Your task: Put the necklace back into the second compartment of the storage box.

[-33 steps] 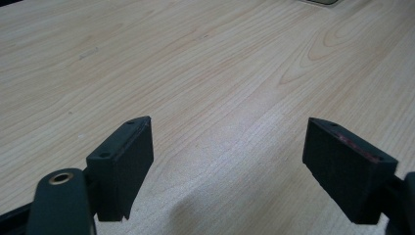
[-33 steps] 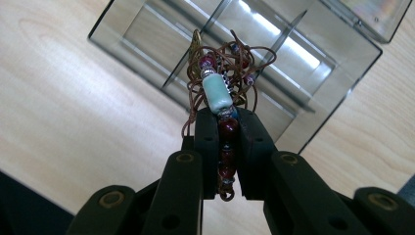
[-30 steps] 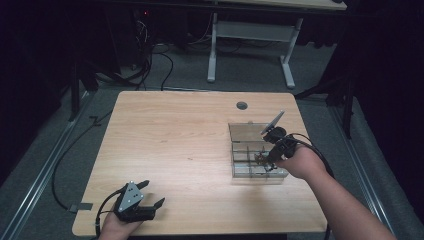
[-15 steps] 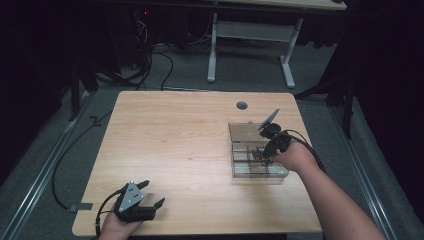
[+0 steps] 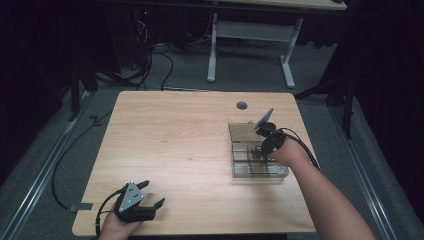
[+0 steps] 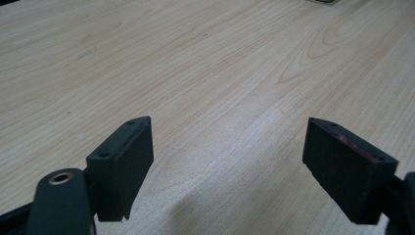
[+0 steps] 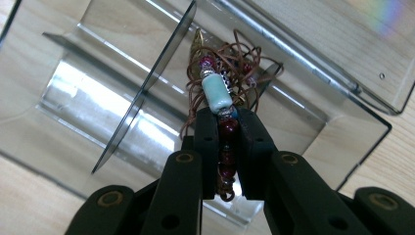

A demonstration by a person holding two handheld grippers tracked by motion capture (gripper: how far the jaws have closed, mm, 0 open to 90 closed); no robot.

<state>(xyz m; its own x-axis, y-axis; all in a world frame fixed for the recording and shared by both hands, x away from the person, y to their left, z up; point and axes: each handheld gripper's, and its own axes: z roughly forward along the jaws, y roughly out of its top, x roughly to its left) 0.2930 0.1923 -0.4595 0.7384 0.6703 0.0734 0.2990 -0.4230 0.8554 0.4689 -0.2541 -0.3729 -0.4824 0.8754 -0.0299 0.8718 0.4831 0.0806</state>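
Observation:
A clear plastic compartment box (image 5: pixel 259 170) lies on the right half of the wooden table (image 5: pixel 190 140), its lid open toward the back. My right gripper (image 5: pixel 260 150) reaches down into it, shut on a beaded necklace (image 7: pixel 218 95) of brown cord with dark red beads and one pale blue bead. In the right gripper view the tangle hangs over a compartment beside a clear divider (image 7: pixel 147 83). My left gripper (image 5: pixel 149 196) rests at the table's front left, open, with bare wood between its pads (image 6: pixel 122 161).
A small round grommet (image 5: pixel 242 105) sits near the table's far edge. Cables trail from both grippers. Behind the table stand a white desk frame (image 5: pixel 250 45) and floor cables (image 5: pixel 150 60).
My right gripper has moved a little forward and down into the box with the necklace. The left gripper has stayed where it was.

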